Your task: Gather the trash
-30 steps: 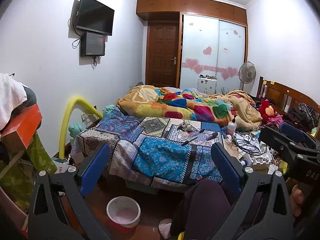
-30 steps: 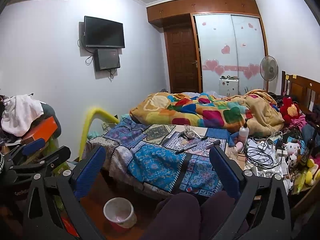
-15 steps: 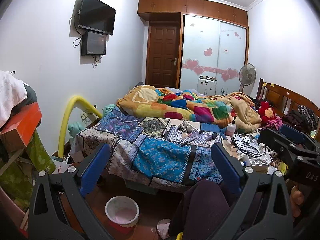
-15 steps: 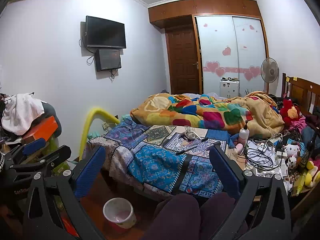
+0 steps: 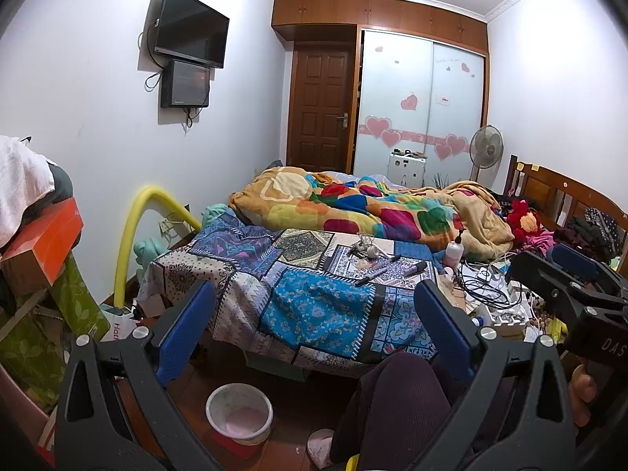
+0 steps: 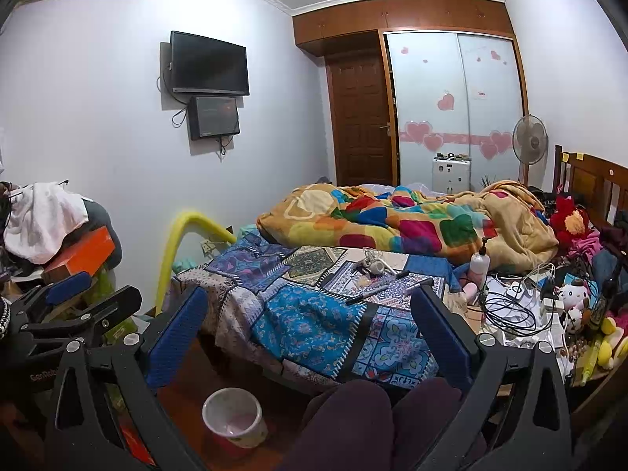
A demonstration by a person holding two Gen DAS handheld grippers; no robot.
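Observation:
A small white bin (image 5: 239, 412) (image 6: 233, 416) stands on the floor in front of the bed. On the patchwork bedspread (image 5: 314, 306) (image 6: 306, 318) lie markers (image 5: 376, 271) (image 6: 373, 292) and a small tangle of white bits (image 5: 365, 249) (image 6: 371, 263). My left gripper (image 5: 314, 298) is open and holds nothing, well short of the bed. My right gripper (image 6: 310, 302) is also open and holds nothing. Each gripper shows at the edge of the other's view: the right gripper (image 5: 569, 278) and the left gripper (image 6: 78, 294).
The person's knees in dark trousers (image 5: 392, 404) (image 6: 353, 416) sit low between the fingers. A colourful quilt (image 5: 365, 208) covers the far bed. Cables, bottles and toys (image 6: 522, 306) crowd the right side. Boxes and cloth (image 5: 35, 235) pile up at left beside a yellow foam tube (image 5: 133, 235).
Both views have drifted only slightly. The grippers stay open and nothing on the bed or floor has moved.

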